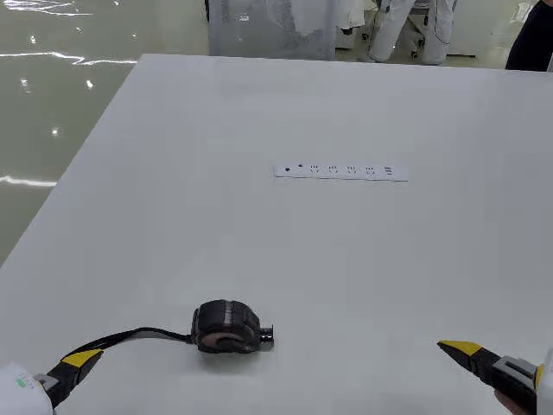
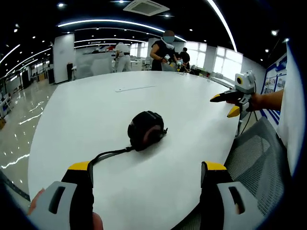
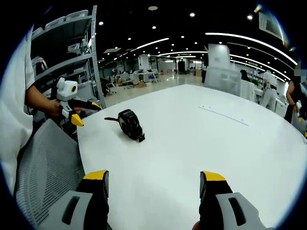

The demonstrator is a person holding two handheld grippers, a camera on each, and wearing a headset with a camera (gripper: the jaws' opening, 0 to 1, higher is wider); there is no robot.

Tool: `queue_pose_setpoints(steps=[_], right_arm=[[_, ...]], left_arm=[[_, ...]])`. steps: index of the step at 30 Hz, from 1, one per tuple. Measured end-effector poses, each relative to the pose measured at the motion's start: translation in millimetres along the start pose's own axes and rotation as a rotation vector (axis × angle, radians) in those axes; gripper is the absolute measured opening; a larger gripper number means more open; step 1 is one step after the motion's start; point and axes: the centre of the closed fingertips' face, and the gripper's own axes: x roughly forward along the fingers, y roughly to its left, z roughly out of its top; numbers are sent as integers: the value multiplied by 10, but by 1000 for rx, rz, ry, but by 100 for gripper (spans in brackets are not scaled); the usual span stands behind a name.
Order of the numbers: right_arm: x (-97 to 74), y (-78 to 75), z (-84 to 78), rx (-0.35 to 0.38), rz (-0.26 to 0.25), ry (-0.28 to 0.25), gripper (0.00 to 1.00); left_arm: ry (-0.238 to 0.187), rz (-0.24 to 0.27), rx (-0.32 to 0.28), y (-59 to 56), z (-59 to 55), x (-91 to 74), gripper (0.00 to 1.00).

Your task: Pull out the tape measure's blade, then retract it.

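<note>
Left gripper (image 2: 146,167) and right gripper (image 3: 153,176) — cropped in head view — gape wide; tape measure (image 1: 226,327) hides blade.

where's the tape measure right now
In the head view the tape measure lies left of centre near the front edge of the white table, its strap trailing toward the left gripper.

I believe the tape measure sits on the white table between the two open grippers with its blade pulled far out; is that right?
Not quite: the head view shows the tape measure with its blade retracted, just the hook at the case. It does sit on the white table between the open left gripper and right gripper.
</note>
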Motion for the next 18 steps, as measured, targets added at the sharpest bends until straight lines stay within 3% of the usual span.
queue_pose_setpoints(steps=[9,18], right_arm=[[-139,-2,-80,20,-21,1,78],[-248,-28,-147,35,-39,-1,80]], left_arm=[[-4,1,32,19,9,-88,84],[-8,10,33,69,4,-159,85]])
